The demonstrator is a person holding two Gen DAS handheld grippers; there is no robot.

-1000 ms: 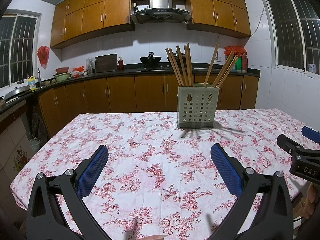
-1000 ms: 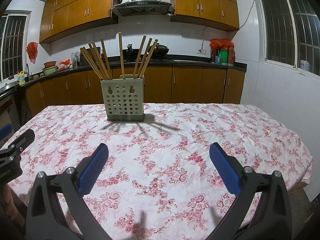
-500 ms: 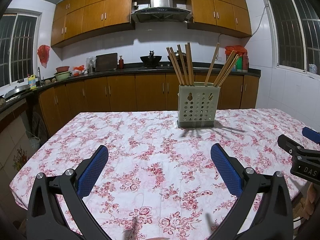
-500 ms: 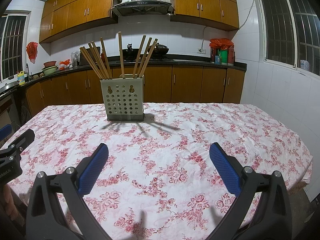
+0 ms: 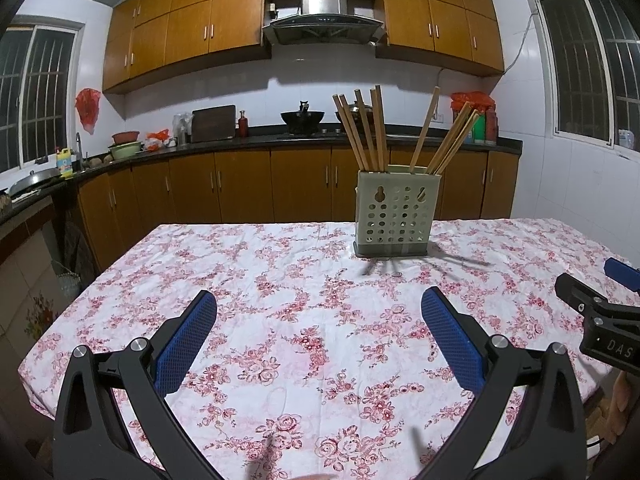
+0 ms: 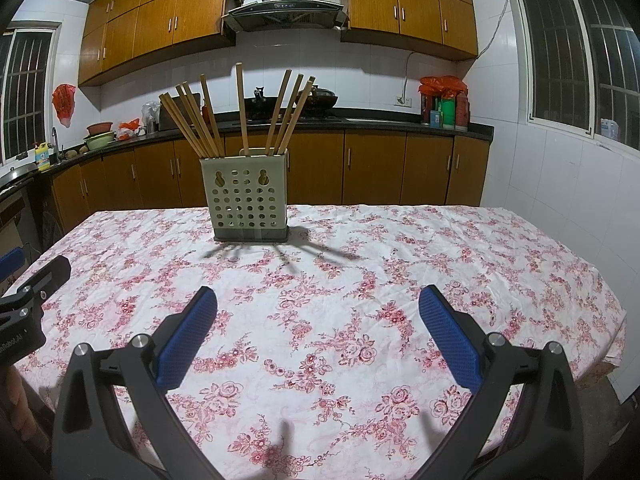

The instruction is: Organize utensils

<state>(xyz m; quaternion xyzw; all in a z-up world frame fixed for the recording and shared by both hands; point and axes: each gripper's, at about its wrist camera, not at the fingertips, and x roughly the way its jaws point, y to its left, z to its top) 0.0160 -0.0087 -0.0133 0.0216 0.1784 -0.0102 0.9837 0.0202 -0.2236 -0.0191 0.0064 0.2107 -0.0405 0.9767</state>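
A pale green perforated utensil holder (image 5: pixel 396 212) (image 6: pixel 247 199) stands upright at the far side of the table. Several wooden chopsticks (image 5: pixel 366 130) (image 6: pixel 240 114) lean out of its top in two bunches. My left gripper (image 5: pixel 319 308) hovers open over the near part of the table, well short of the holder, with nothing between its blue pads. My right gripper (image 6: pixel 318 304) is open too, empty, and equally far from the holder. Each gripper shows at the edge of the other's view: the right one (image 5: pixel 600 312), the left one (image 6: pixel 28 300).
A white tablecloth with red roses (image 5: pixel 304 320) (image 6: pixel 360 280) covers the table; its edges drop off left and right. Behind it run wooden cabinets and a dark counter (image 5: pixel 224 142) with pots, bowls and bottles. A person's hand (image 6: pixel 16 404) holds the left gripper.
The left wrist view has tilted up very slightly, so the holder sits a touch lower in frame. The right gripper has not visibly moved. Both stay open.
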